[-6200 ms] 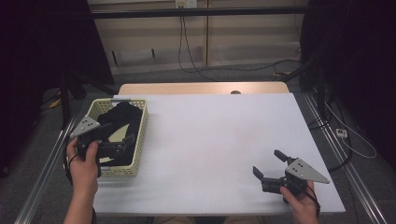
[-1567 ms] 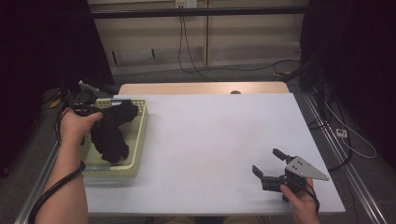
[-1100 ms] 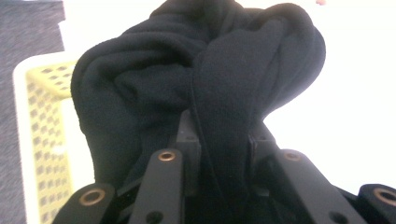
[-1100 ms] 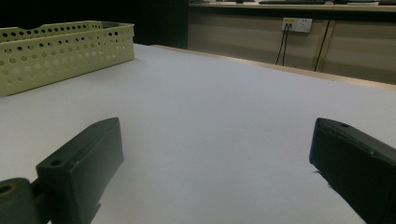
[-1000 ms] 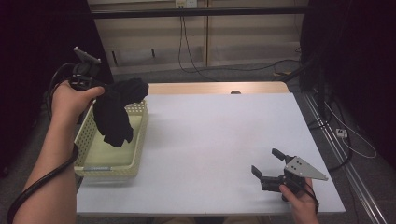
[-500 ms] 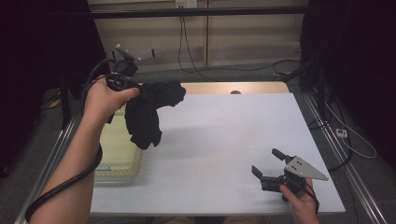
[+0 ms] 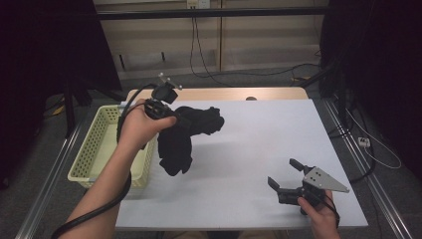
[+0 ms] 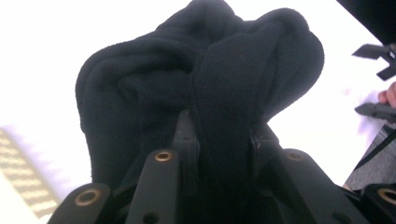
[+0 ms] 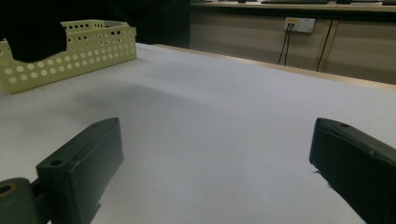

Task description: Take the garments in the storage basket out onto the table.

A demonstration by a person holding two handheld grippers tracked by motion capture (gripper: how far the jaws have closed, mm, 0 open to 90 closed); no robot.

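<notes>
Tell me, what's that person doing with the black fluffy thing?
A person is working with a gripper in each hand. The left gripper has its jaws squeezed on a bunched black cloth and holds it in the air above the white table, beside the yellow basket. The right gripper rests near the table's front edge, jaws open, holding nothing.

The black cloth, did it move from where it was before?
Yes. The black cloth, clamped in the left gripper, was in the yellow basket earlier; now it hangs right of the basket, over the white table.

Black garment (image 7: 186, 137), pale-yellow perforated basket (image 7: 97, 149)
</notes>
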